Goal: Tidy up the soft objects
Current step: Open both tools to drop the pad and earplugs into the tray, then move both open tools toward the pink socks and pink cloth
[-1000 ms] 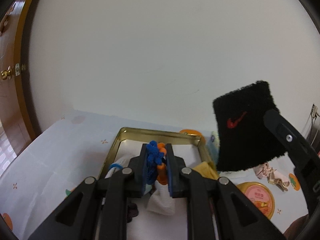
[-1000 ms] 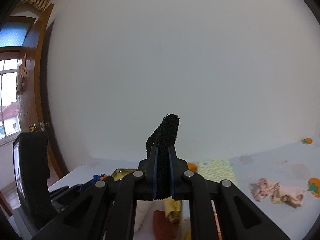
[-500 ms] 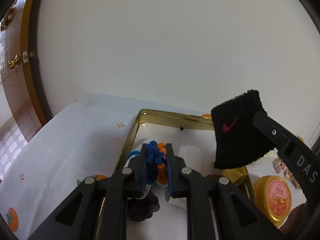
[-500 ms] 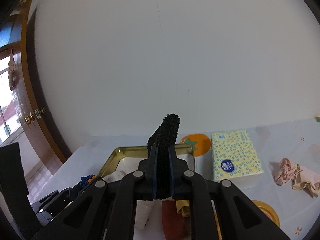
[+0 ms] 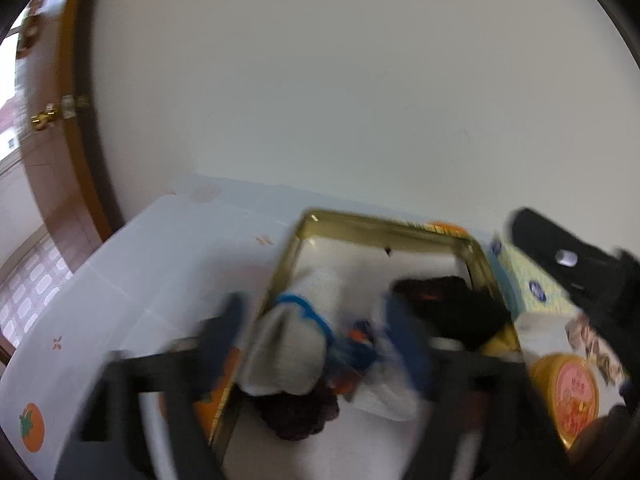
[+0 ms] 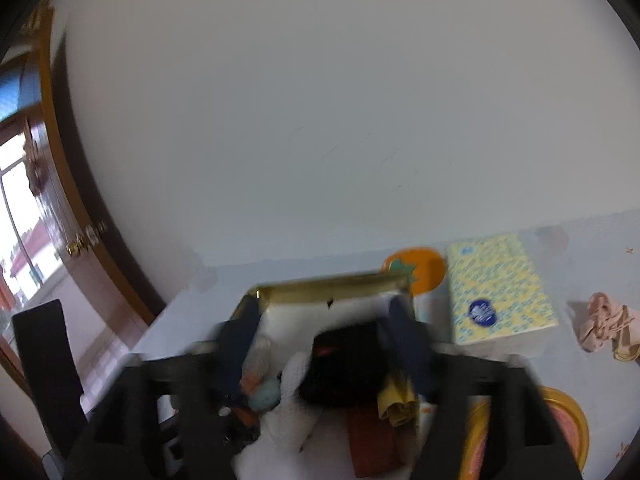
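Probably a home: wooden door (image 6: 80, 264), persimmon-print tablecloth (image 5: 120, 280), tissue pack (image 6: 496, 288).

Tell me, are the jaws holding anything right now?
Nothing. Both sets of jaws are opening; the black wristband and blue-orange fuzzy thing lie loose in the gold tin.

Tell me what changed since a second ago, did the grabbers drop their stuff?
Yes. Both are opening: the right gripper let its black wristband fall into the gold tin, and the left gripper released the blue and orange toy there too. The tissue pack and pink cloth stayed put.
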`<move>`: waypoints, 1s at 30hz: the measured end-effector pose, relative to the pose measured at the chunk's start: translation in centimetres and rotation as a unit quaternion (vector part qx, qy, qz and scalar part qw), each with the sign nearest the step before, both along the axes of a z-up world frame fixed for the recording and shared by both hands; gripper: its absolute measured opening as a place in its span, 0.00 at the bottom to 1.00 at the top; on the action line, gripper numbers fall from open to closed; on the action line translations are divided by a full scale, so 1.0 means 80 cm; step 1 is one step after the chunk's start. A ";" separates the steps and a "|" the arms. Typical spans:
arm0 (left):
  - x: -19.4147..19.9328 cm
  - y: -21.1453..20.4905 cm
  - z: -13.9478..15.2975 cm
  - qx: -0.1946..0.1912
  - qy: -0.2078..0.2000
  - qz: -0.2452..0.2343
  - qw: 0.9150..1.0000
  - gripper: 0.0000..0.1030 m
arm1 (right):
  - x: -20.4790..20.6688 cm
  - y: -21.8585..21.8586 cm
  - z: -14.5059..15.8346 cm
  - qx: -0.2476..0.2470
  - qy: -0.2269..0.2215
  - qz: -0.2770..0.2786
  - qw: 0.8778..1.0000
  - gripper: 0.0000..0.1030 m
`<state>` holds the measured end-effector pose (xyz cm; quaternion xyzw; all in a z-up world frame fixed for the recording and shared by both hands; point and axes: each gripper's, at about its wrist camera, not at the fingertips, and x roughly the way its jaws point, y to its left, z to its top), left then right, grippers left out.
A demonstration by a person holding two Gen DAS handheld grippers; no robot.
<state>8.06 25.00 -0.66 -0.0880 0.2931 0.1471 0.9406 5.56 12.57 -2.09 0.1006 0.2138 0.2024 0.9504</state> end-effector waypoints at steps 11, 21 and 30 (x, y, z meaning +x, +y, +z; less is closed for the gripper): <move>0.000 0.007 -0.003 -0.005 -0.017 0.018 1.000 0.99 | -0.091 -0.052 -0.010 -0.006 -0.152 -0.114 0.982 0.73; -0.018 -0.021 0.010 0.036 -0.051 0.002 0.998 0.99 | -0.110 -0.080 -0.026 -0.026 -0.164 -0.158 0.973 0.79; -0.038 -0.034 0.015 0.036 -0.105 -0.006 0.994 0.99 | -0.119 -0.087 -0.032 -0.053 -0.188 -0.181 0.964 0.79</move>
